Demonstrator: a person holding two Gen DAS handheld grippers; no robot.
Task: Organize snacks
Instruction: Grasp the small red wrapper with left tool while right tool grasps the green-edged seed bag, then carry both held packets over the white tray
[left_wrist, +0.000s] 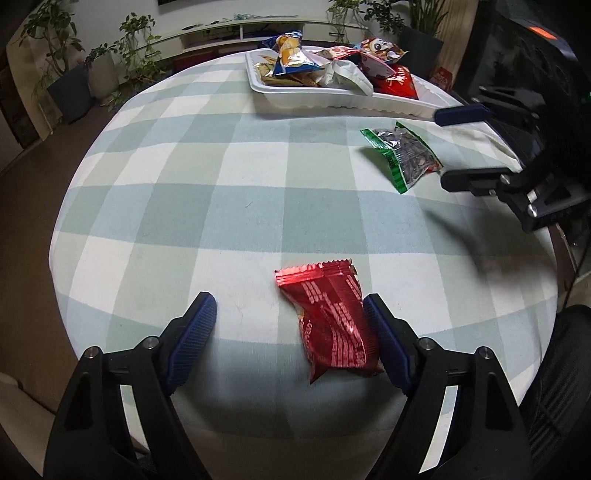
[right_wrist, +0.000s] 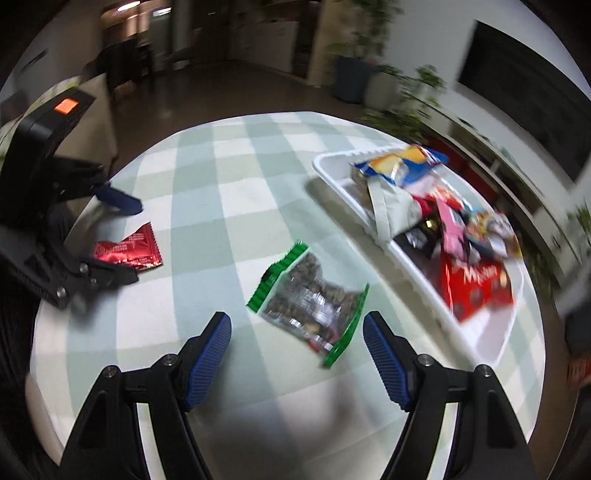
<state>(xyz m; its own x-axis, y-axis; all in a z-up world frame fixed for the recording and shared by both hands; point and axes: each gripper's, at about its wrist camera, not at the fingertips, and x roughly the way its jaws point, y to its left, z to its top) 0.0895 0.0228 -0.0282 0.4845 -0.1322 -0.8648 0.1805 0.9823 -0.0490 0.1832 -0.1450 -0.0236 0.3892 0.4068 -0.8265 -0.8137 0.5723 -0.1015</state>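
**Two packets left on the cloth, both grippers over them**

Red foil snack packet (left_wrist: 330, 325) lies flat on the checked tablecloth (left_wrist: 207, 206), between the left gripper (left_wrist: 290, 332) pads, jaws wide, right pad at its edge. Light, crinkly, slippery: pinch across the body, not the seam. Green-edged clear seed packet (right_wrist: 312, 301) sits under the right gripper (right_wrist: 297, 350), jaws wide, nothing held. White tray (left_wrist: 332, 99) of snacks behind.

The checked tablecloth (left_wrist: 207, 192) lies bare across the left and centre of the left wrist view — wide passage there. Along the top edge the white tray (left_wrist: 332, 99), heaped with packets, blocks the way. At right the green seed packet (left_wrist: 402, 157) and right gripper (left_wrist: 448, 146) crowd the space; lower centre, the red packet (left_wrist: 332, 321)
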